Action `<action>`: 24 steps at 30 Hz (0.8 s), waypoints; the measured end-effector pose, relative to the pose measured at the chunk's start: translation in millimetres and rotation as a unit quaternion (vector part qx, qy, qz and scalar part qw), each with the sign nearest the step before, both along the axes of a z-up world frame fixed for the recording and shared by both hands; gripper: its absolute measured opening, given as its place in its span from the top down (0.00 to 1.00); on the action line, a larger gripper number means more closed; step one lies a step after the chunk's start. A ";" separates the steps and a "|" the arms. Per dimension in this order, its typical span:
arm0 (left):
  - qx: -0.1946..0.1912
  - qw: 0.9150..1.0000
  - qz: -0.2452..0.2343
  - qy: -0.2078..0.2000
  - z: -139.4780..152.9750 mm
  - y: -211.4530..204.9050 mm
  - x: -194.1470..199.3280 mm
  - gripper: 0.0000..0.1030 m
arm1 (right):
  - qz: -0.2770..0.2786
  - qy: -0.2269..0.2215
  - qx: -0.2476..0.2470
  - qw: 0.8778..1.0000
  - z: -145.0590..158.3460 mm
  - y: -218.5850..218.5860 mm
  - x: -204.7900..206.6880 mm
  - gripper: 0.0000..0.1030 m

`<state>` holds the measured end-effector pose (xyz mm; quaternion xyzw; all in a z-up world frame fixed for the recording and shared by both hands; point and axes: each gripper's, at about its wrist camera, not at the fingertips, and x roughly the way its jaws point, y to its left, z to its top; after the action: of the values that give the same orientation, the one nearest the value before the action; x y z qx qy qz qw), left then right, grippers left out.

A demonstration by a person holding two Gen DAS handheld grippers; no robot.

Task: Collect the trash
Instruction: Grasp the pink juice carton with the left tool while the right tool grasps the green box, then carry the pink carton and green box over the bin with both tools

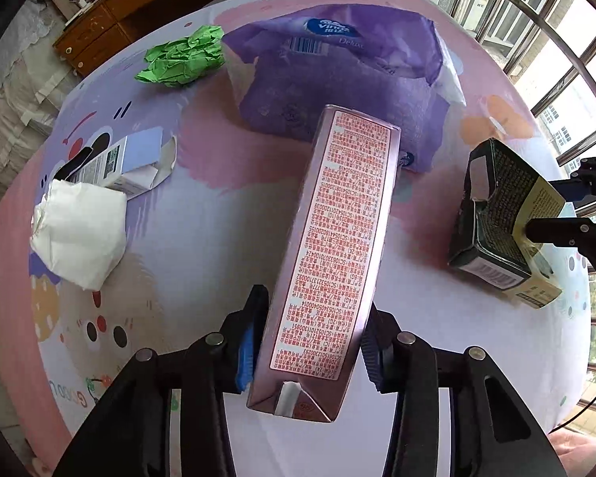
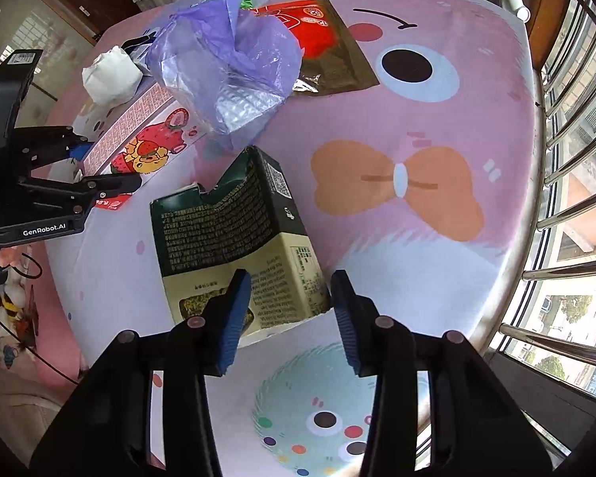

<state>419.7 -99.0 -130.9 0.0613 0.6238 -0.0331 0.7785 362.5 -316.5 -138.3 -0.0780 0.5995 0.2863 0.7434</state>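
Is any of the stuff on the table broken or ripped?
Yes. The dark green box between the right gripper's open jaws has a ragged, torn-open top edge. The small blue-and-white box lies with its end flap ripped open.

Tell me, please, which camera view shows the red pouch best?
The right wrist view: the red pouch lies flat on the table's far side, its red face and brown edge visible, partly covered by the purple bag. The left wrist view shows none of it; the bag hides that spot.

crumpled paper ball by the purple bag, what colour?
Green; the crumpled paper ball shows best in the left wrist view.
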 end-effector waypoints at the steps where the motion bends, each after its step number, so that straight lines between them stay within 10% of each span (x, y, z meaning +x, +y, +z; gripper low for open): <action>1: -0.004 1.000 0.007 -0.002 -0.1 1.5 -7.6 0.59 | -0.009 0.003 -0.001 1.000 -0.3 1.4 -3.5 0.70; 24: -0.077 0.990 0.073 -0.090 74.1 99.3 -198.1 0.60 | -0.128 -0.069 -0.020 0.989 63.1 103.1 -142.9 0.85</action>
<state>221.5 0.3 -56.8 -0.0417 0.5496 -0.0181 0.8342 219.5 -213.4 -75.2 -0.0351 0.5574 0.1702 0.8118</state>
